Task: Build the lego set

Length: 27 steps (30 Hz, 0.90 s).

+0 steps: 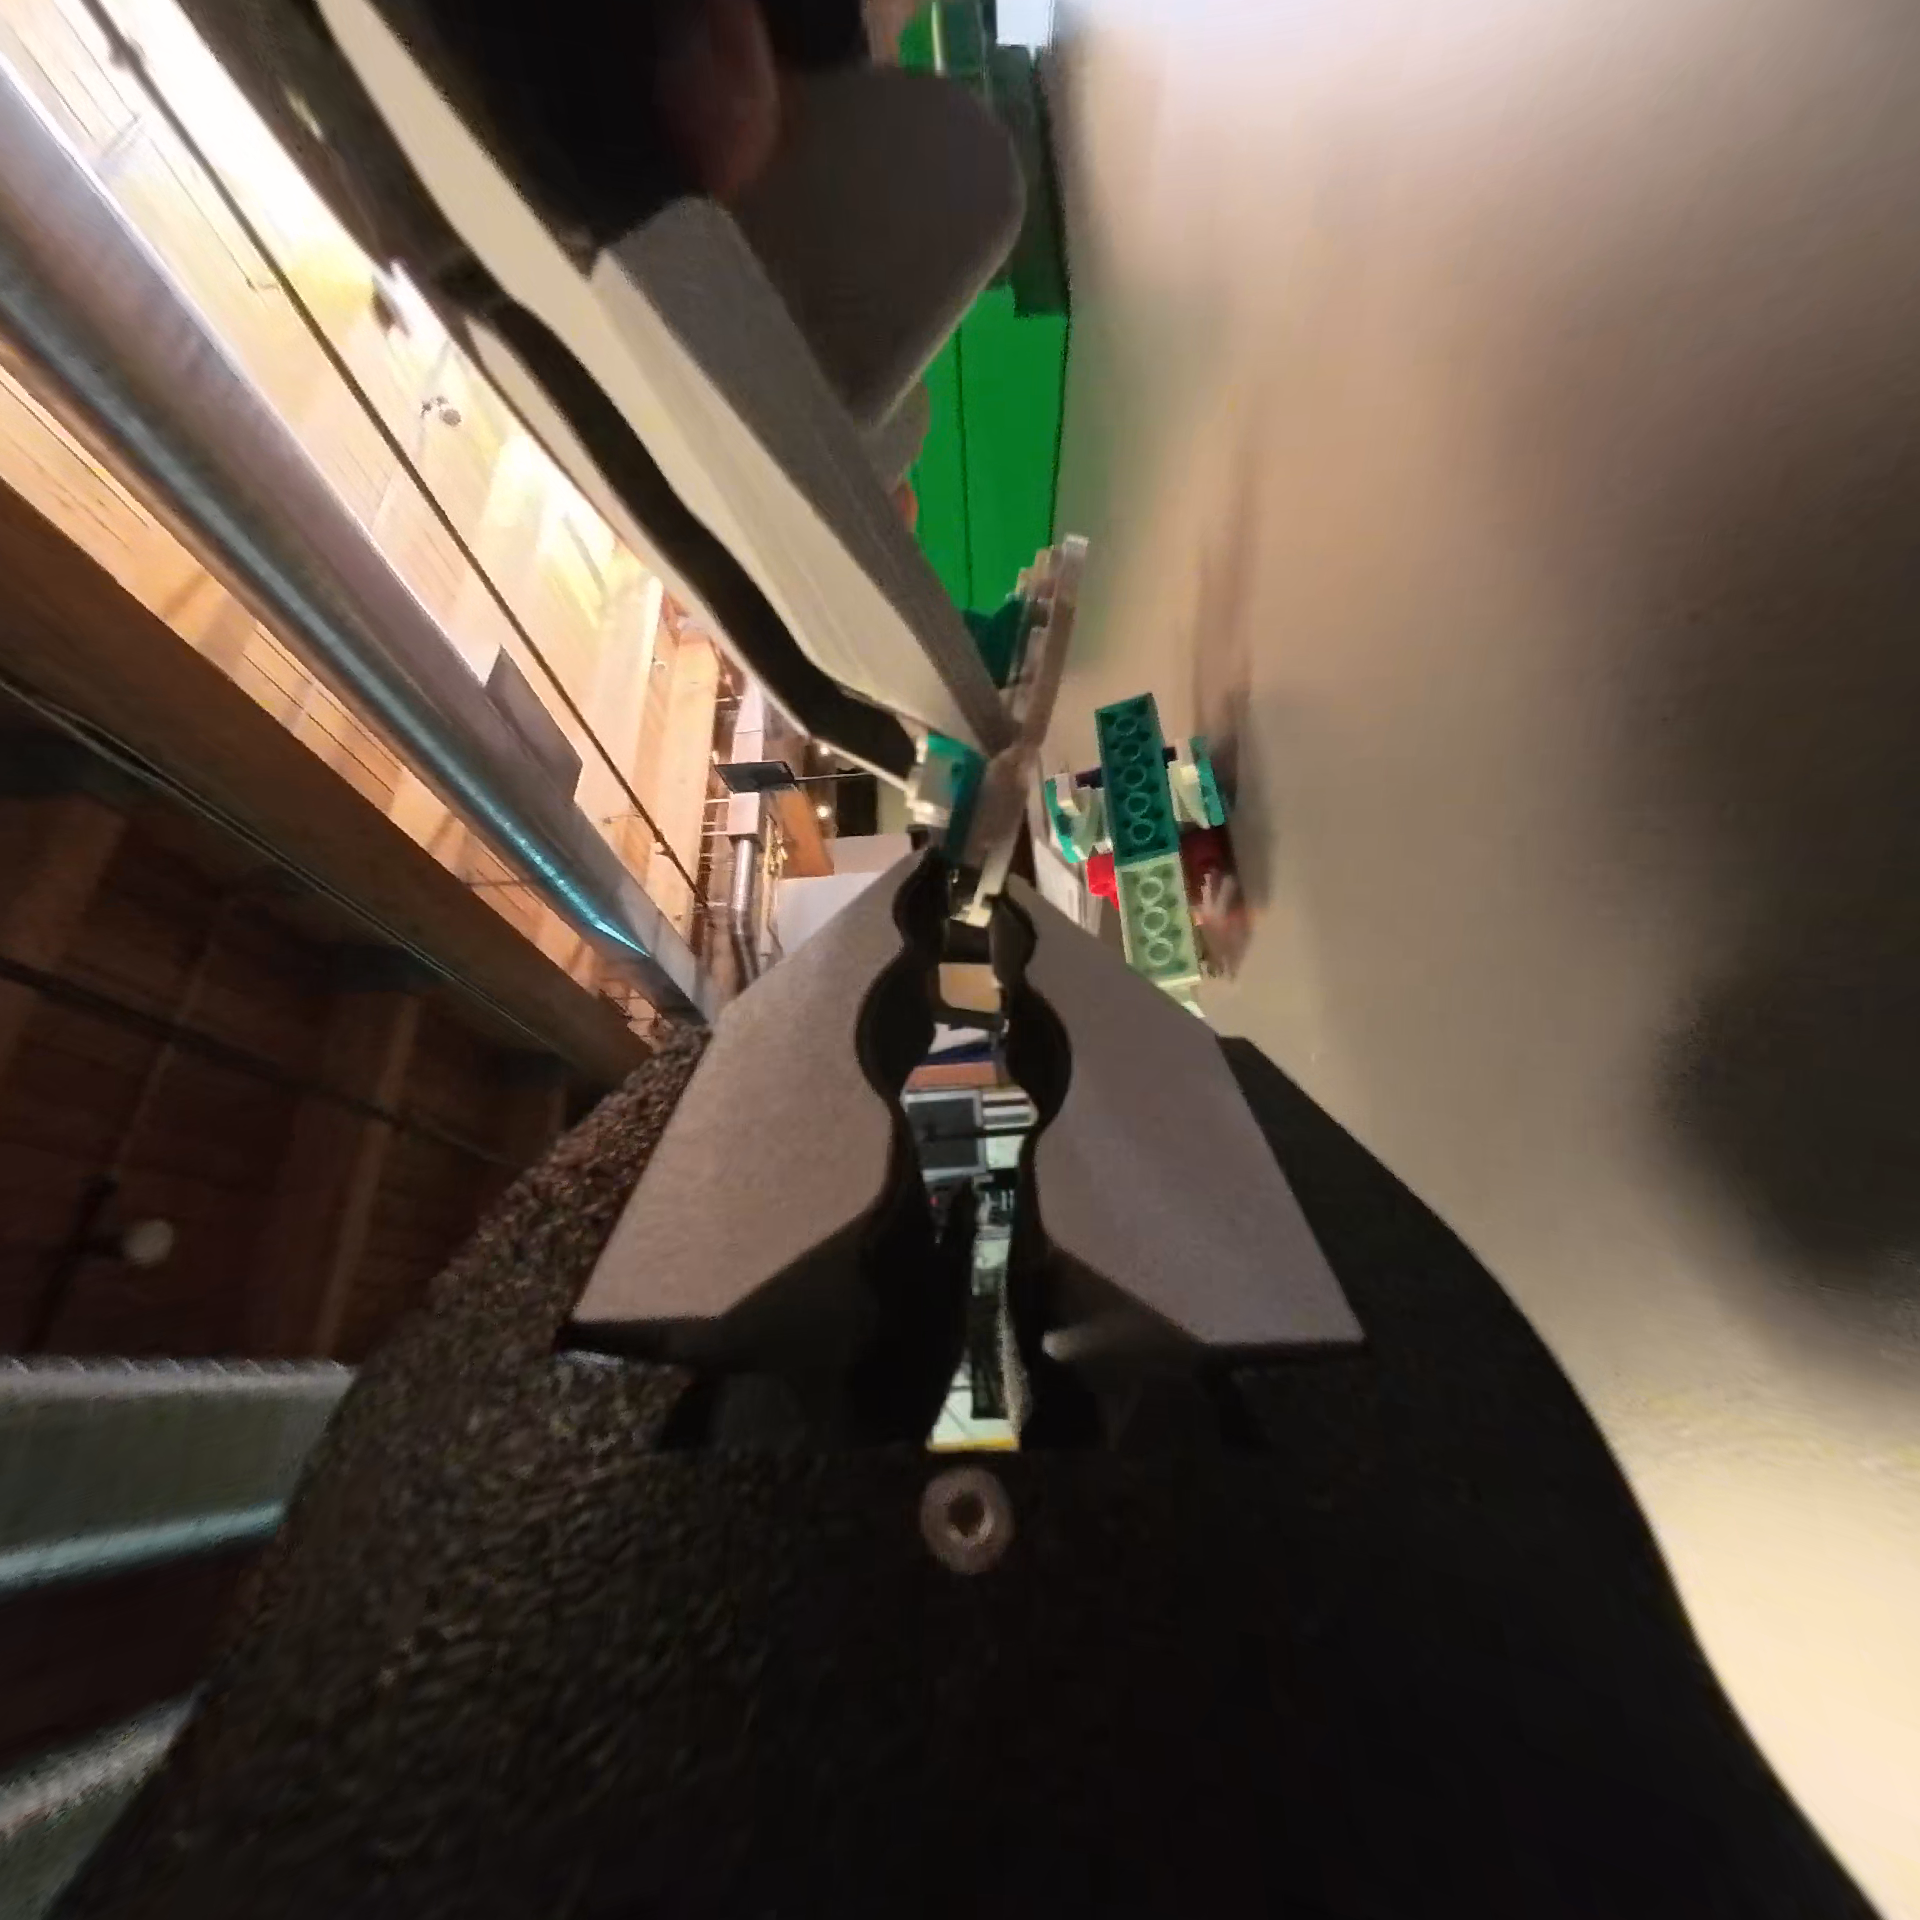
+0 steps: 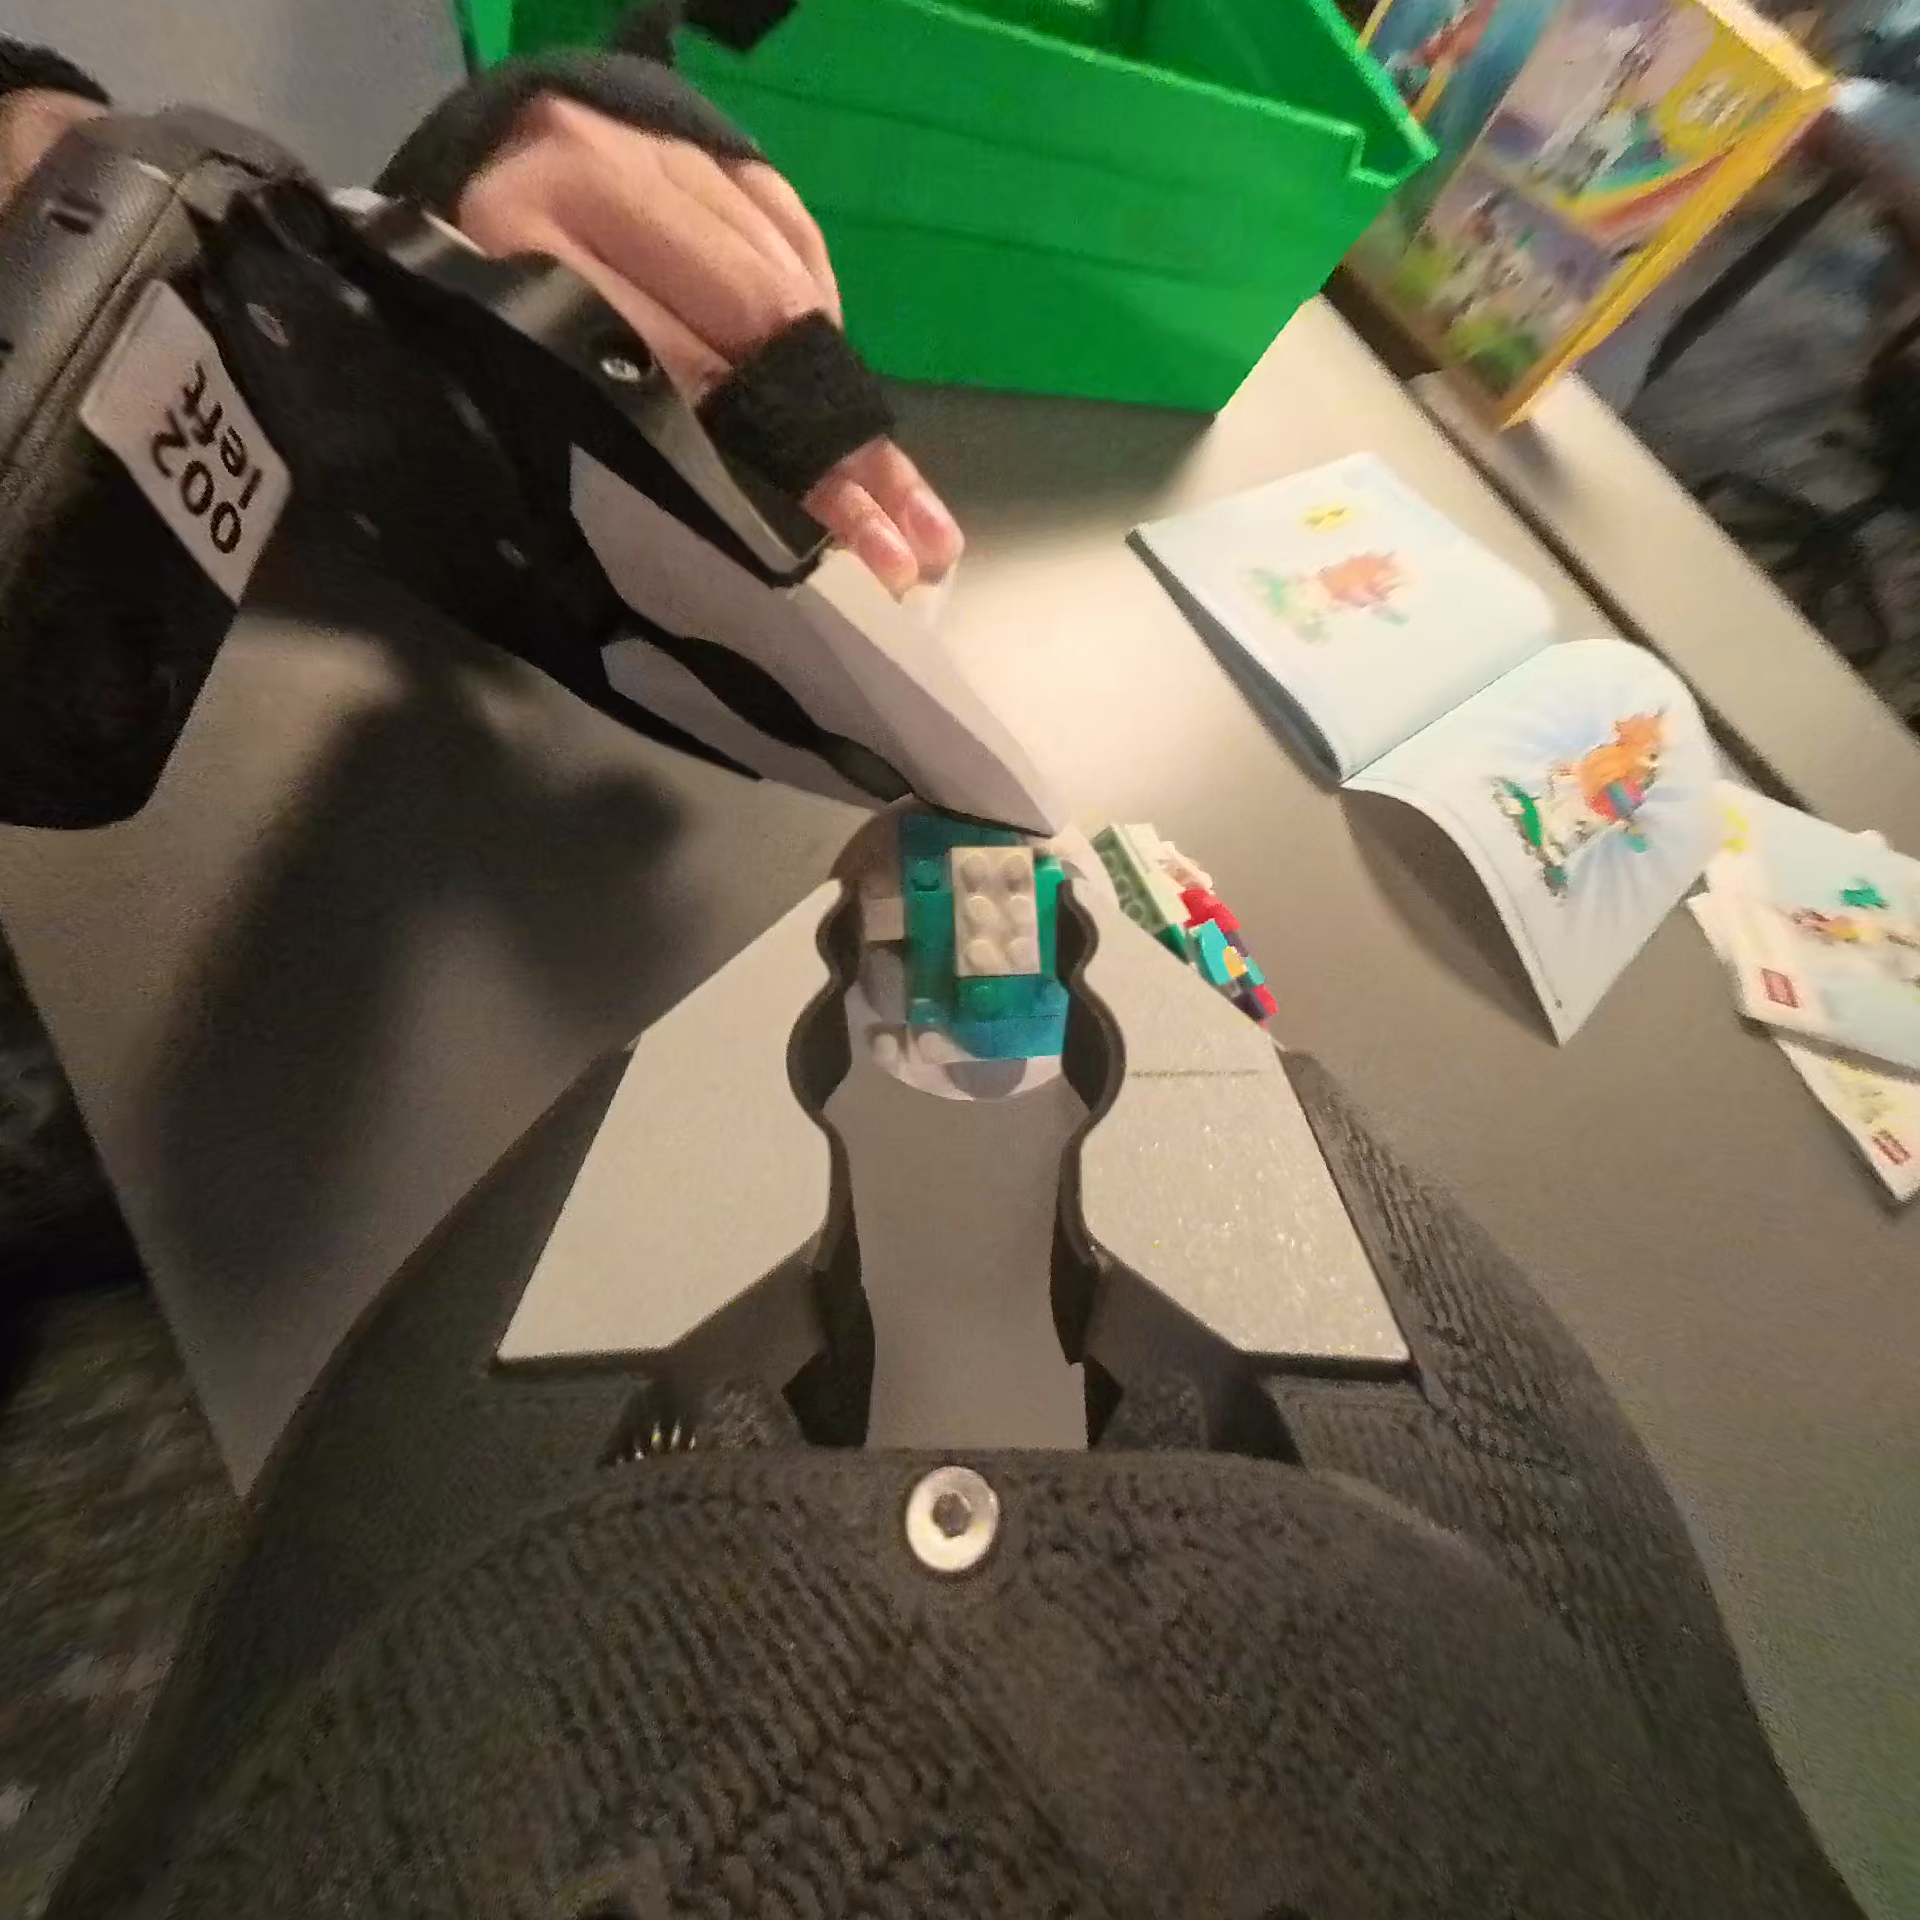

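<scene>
We saw the build [image 2: 992,914], a small teal stack with a white brick on top and a round grey plate under it, held off the table [image 2: 1143,675] between the two tools. In the right wrist view its long axis ran near to far, in line with the right gripper [image 2: 951,914]. That gripper's fingers lay along its left and right sides. The right pad met the teal edge and the left one seemed to bear on the plate, so we judged it a pinch across the width.

The left gripper [image 1: 977,883] came in from the far left, with a hand [image 2: 675,229] on it, and met the build at its far end. Its own view showed the fingers drawn nearly together on the plate's thin edge, seen end-on. Both tools were therefore on the piece, and neither was nearer than the other.

A second build [image 2: 1195,914] in green, white and red lay on the table just right of the first. An open booklet [image 2: 1455,675] lay farther right, and a green bin [image 2: 1039,208] stood at the far side.
</scene>
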Each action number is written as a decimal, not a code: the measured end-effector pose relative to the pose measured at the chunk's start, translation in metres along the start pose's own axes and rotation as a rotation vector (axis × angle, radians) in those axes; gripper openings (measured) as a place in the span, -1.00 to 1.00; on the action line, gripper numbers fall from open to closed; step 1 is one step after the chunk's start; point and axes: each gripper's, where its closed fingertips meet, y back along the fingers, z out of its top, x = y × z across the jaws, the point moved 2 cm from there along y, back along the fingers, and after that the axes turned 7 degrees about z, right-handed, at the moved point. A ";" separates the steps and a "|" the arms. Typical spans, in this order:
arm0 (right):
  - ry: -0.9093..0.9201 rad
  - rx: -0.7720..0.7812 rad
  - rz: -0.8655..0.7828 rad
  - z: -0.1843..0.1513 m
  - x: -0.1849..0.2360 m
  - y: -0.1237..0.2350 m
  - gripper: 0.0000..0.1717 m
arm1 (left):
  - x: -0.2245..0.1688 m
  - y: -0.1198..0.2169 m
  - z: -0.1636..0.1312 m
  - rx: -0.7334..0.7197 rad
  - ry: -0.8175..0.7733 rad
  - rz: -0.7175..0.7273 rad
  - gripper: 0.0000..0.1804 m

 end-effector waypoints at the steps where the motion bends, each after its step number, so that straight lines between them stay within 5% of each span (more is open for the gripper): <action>1: 0.001 0.011 0.028 0.001 0.000 0.000 -0.57 | 0.001 0.000 0.001 -0.004 -0.007 0.004 -0.95; 9: 0.019 0.088 0.146 0.008 -0.003 0.010 -0.65 | -0.004 -0.001 -0.004 0.022 0.048 -0.040 -0.96; 12: 0.061 0.106 0.136 0.006 0.000 0.009 -0.59 | -0.007 -0.002 -0.010 0.065 0.231 -0.101 -0.95; 18: 0.434 0.188 -0.156 0.001 -0.004 0.001 -0.48 | -0.007 -0.003 -0.019 0.117 0.554 -0.170 -0.95; 27: 0.709 0.200 -0.437 0.006 -0.014 0.004 -0.88 | -0.004 -0.002 -0.018 0.102 0.674 -0.178 -0.94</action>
